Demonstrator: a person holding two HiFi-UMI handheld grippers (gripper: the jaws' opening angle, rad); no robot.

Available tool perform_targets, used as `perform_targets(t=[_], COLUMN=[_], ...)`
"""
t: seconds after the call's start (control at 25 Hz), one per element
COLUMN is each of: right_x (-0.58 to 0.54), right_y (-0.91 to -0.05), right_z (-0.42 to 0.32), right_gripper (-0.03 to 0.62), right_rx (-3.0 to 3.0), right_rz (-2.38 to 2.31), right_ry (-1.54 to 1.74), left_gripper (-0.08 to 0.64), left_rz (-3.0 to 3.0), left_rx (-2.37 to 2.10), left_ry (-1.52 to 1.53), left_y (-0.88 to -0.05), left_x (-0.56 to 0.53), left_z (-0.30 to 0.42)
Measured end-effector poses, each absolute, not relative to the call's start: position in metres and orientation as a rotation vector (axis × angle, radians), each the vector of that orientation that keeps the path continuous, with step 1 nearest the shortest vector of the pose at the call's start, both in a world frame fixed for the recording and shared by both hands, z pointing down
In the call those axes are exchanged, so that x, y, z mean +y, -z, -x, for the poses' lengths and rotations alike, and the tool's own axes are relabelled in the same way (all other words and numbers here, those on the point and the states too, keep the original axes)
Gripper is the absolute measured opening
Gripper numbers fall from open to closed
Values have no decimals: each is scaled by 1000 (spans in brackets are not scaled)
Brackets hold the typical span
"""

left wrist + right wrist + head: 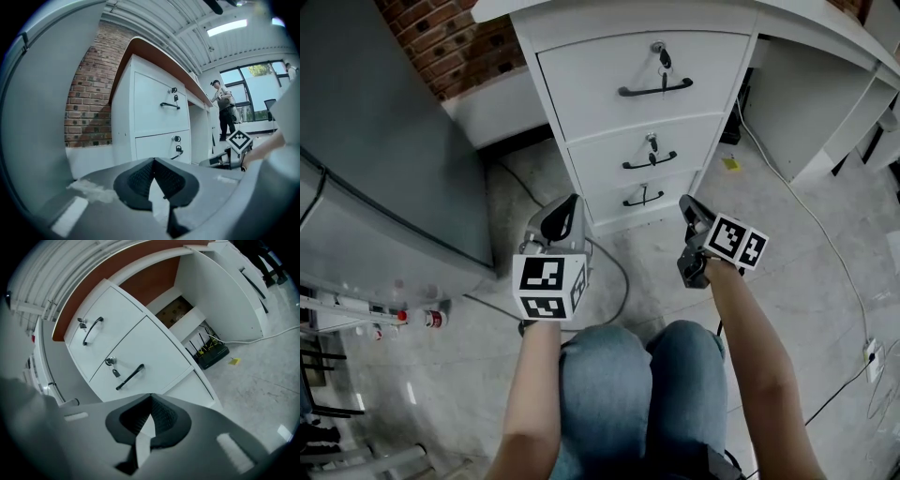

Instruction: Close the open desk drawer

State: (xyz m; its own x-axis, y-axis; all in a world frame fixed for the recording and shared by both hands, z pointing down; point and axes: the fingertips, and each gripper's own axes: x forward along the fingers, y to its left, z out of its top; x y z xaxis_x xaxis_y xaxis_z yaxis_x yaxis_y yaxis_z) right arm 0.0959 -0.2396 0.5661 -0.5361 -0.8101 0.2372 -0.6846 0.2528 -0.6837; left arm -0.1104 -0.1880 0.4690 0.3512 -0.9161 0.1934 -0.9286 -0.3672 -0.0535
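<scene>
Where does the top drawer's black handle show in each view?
Head view: handle at upper centre, lying level.
Left gripper view: handle just above centre, right of the brick wall.
Right gripper view: handle at upper left, tilted.
Shared landmark: the key hanging in the lock next to it.

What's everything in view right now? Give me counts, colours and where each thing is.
desk: one, white, top of the head view
drawers: three, white, stacked under the desk's left end, all shut
handles: three, black, one on each drawer
keys: two clear, dark, in the top two locks
brick wall: one, red-brown, left of the drawers
cabinet: one, grey, far left
cable: one, white, on the floor at right
box: one, black, under the desk
knees: two, blue jeans, bottom centre
left gripper: one, grey, jaws shut, empty
right gripper: one, black, jaws shut, empty
</scene>
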Motion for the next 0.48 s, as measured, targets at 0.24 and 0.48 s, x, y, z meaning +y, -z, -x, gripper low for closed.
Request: perform_targets(t=[0.24,0.48], right_x=[-228,-216], right_y=[-534,-494], right_z=[-88,-86], right_gripper=[-3,-3], right_rx=[2570,2686], right_rz=[1446,1519], right_ry=[954,700], left_gripper=[-2,-2], left_rz=[-2539,-2536], left_rx=[-1749,-1783], left_ry=[-265,-213], left_y=[-450,-430], left_x=[-180,-177], left_z=[105,102])
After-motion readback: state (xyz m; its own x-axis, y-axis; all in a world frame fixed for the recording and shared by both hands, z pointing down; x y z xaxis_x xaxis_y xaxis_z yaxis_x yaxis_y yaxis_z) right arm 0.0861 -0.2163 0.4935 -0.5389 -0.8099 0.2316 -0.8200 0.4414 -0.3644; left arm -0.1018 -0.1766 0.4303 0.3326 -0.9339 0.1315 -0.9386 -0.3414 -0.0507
